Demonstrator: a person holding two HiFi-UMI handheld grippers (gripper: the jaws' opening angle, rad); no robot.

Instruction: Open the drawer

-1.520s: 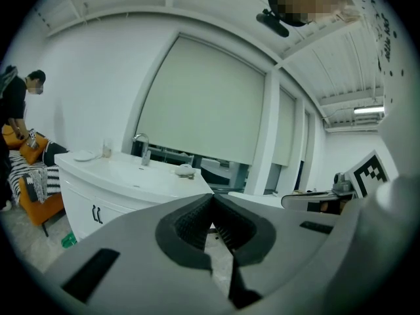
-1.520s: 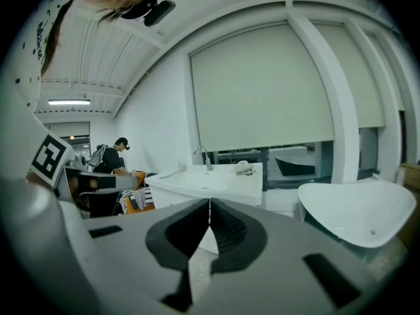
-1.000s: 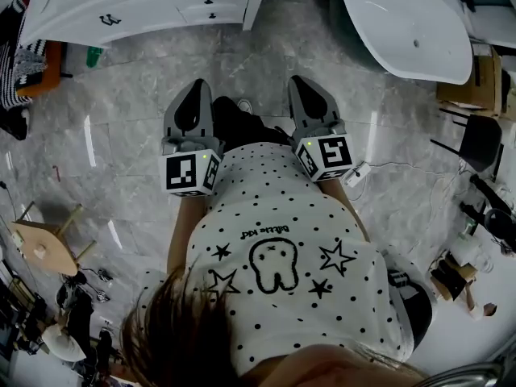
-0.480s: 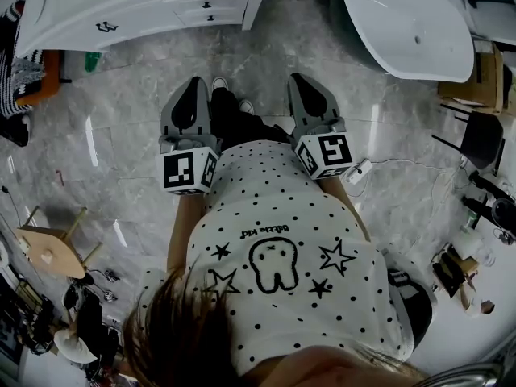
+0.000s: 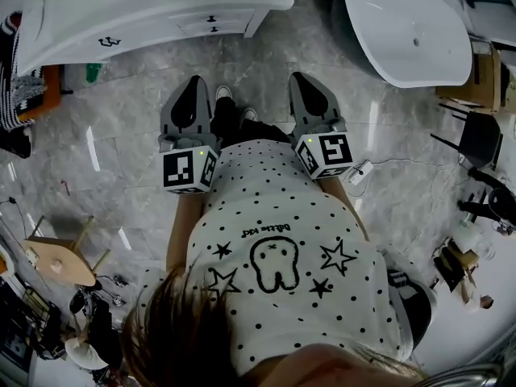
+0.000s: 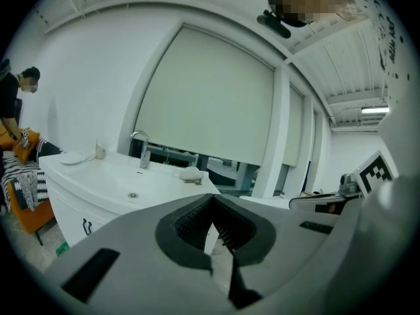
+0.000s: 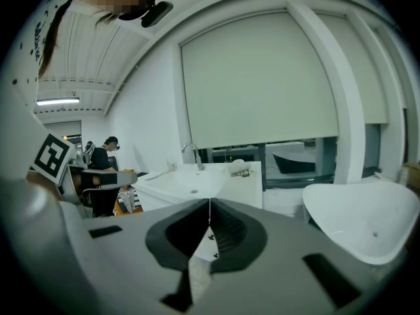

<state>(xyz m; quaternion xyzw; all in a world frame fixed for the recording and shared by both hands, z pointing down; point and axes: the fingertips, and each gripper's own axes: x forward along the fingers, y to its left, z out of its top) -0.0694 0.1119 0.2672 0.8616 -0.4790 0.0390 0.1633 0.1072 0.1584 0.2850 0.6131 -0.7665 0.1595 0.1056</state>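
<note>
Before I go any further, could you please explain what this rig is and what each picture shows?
There is no robot here: a person holds a two-jaw gripper in each hand. The head view looks steeply down from a camera on their head, showing the left gripper and right gripper above a grey marble floor. The other two views come from cameras riding on each gripper, looking along its jaws. Both grippers are shut and hold nothing. Ahead stands a white vanity with its drawers closed, and a white tub to its right.
</note>
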